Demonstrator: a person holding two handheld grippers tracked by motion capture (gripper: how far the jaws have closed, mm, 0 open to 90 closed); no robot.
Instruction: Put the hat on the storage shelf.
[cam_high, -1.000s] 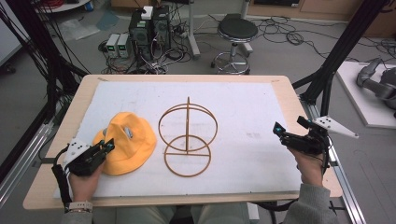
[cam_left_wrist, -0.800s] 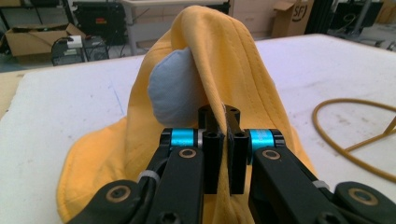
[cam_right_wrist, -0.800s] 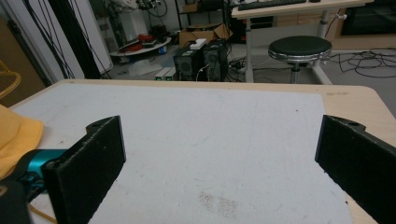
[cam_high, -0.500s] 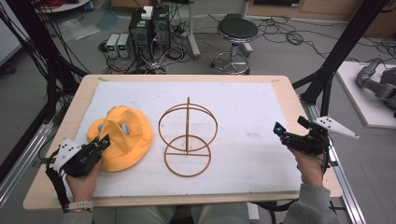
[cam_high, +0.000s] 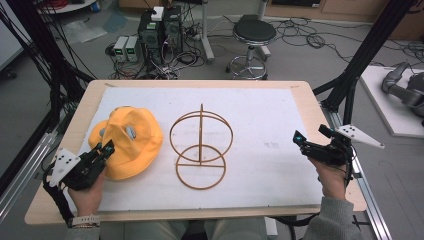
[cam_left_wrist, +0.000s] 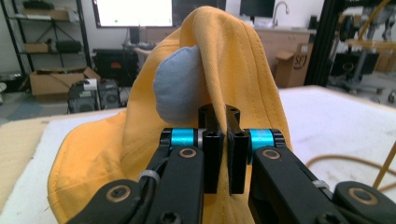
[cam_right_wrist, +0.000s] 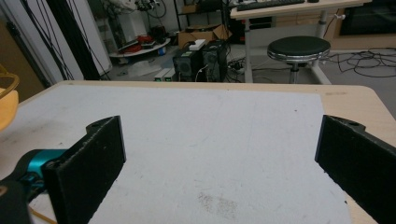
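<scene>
**Left tool clamped on yellow hat, right tool wide open and idle**

Left tool (cam_high: 106, 148) at about 8 o'clock on the table (cam_high: 305, 95), held in left hand (cam_high: 85, 192) coming in from the bottom edge. Jaws pinched tight on a fold of the yellow hat (cam_high: 127, 145); fabric squeezed between the pads in the left gripper view (cam_left_wrist: 223, 154). Hat (cam_left_wrist: 224, 70) pulled up into a peak above the jaws, brim draped down toward the white mat (cam_high: 260, 125). Grey lining patch (cam_left_wrist: 180, 91) showing on the hat at about 10 o'clock from the jaws. Hat at 9 o'clock from the wire stand (cam_high: 201, 146), near it but not touching. Far edge of the hat resting on the mat, near edge lifted at the tool.

Wire stand upright at table centre: one ring flat on the mat, one ring standing, thin post through the middle. Curved piece of the stand at 4 o'clock in the left gripper view (cam_left_wrist: 345, 161).

Right tool (cam_high: 301, 145) at about 4 o'clock on the table, in right hand (cam_high: 331, 180), well apart from stand and hat. Jaws spread wide, nothing between them, bare mat (cam_right_wrist: 219, 140) seen through the gap. Sliver of yellow hat at 9 o'clock edge of the right gripper view (cam_right_wrist: 7, 105).
</scene>
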